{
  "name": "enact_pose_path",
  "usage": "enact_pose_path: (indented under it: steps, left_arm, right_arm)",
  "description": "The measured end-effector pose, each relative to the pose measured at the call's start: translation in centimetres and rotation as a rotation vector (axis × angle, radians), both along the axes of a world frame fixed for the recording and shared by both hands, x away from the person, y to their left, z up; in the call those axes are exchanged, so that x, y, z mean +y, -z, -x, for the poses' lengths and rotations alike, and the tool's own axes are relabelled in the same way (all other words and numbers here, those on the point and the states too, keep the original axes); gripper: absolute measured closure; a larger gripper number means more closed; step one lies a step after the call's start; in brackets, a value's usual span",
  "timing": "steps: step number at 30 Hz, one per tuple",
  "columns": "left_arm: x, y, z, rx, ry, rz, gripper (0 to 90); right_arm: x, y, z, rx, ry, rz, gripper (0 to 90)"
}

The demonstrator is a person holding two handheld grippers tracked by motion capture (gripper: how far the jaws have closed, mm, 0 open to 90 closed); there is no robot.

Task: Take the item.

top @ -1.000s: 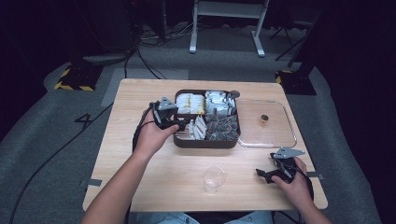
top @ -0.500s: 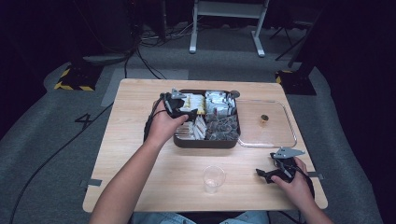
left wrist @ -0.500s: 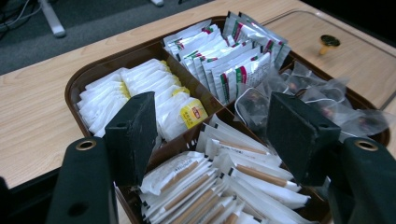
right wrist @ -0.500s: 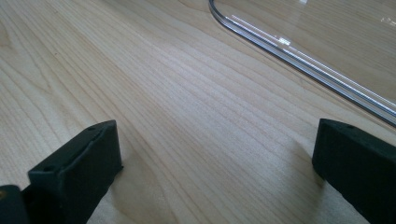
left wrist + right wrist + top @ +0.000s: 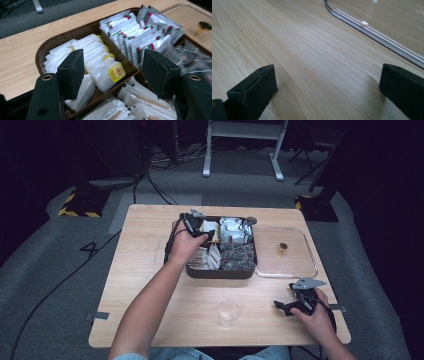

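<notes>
While left claw (image 5: pixel 112 72) hangs spread over tea bags (image 5: pixel 100 62); right claw (image 5: pixel 327 92) spread on table (image 5: pixel 312 62)

Your left hand-held gripper (image 5: pixel 200 227) hangs over the far-left compartment of the dark divided tray (image 5: pixel 220 271), above the white packets (image 5: pixel 209 227) there, with its jaws apart. The tray sits at the middle of the tabletop (image 5: pixel 145 270). Just to its right lies the clear lid (image 5: pixel 295 267) (flat, with a small brown knob (image 5: pixel 283 247) on it). Your right hand-held gripper (image 5: pixel 287 306) rests on the tabletop near the front right corner, and an empty clear plastic cup (image 5: pixel 228 311) stands upright between your forearms.
</notes>
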State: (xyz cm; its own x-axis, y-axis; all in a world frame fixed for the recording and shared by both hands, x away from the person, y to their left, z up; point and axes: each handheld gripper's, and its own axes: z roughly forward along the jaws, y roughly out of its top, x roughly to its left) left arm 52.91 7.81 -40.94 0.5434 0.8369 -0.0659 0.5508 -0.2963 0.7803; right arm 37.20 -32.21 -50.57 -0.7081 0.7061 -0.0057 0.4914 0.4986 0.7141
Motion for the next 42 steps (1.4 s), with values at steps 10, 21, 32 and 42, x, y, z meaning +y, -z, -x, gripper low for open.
enact_pose_path:
  steps: [10, 21, 32, 42]
  left_arm:
    - [-0.3, 1.5, -2.3, 0.113, -0.012, 0.001, 41.8]
    - [-1.1, 2.6, -3.5, 0.201, 0.004, -0.010, 51.6]
    - [-2.1, 3.7, -4.4, 0.217, 0.028, -0.053, 58.2]
    - [-2.6, 4.1, -4.9, 0.216, 0.037, -0.087, 57.7]
  right_arm:
    - [0.0, 0.0, 0.0, -0.001, -0.001, 0.001, 1.2]
    - [0.0, 0.0, 0.0, -0.001, -0.001, 0.001, 1.2]
    - [0.0, 0.0, 0.0, -0.001, 0.000, 0.001, 1.2]
    - [0.0, 0.0, 0.0, -0.001, 0.002, 0.001, 1.2]
